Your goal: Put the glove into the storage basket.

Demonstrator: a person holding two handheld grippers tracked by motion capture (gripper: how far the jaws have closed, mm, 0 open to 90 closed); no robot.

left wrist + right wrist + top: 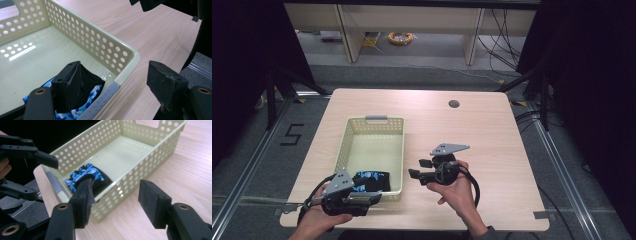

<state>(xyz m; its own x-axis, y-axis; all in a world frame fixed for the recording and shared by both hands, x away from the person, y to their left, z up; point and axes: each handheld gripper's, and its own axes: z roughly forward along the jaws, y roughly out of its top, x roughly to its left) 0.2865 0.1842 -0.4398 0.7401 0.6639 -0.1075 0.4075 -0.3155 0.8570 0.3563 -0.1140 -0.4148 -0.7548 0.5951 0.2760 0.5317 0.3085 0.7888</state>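
Left gripper view: blue cloth [92, 96] lies behind one jaw, ungripped.

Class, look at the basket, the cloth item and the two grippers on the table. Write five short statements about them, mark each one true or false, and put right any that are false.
1. The blue-and-black patterned cloth lies inside the basket. True.
2. The basket is red. False: it is pale yellow-green with perforated walls.
3. The left gripper is clamped on the cloth. False: its jaws stand open astride the basket's near rim, holding nothing.
4. The right gripper has nothing between its jaws. True.
5. The cloth sits at the basket's far end. False: it lies at the end nearest the person.
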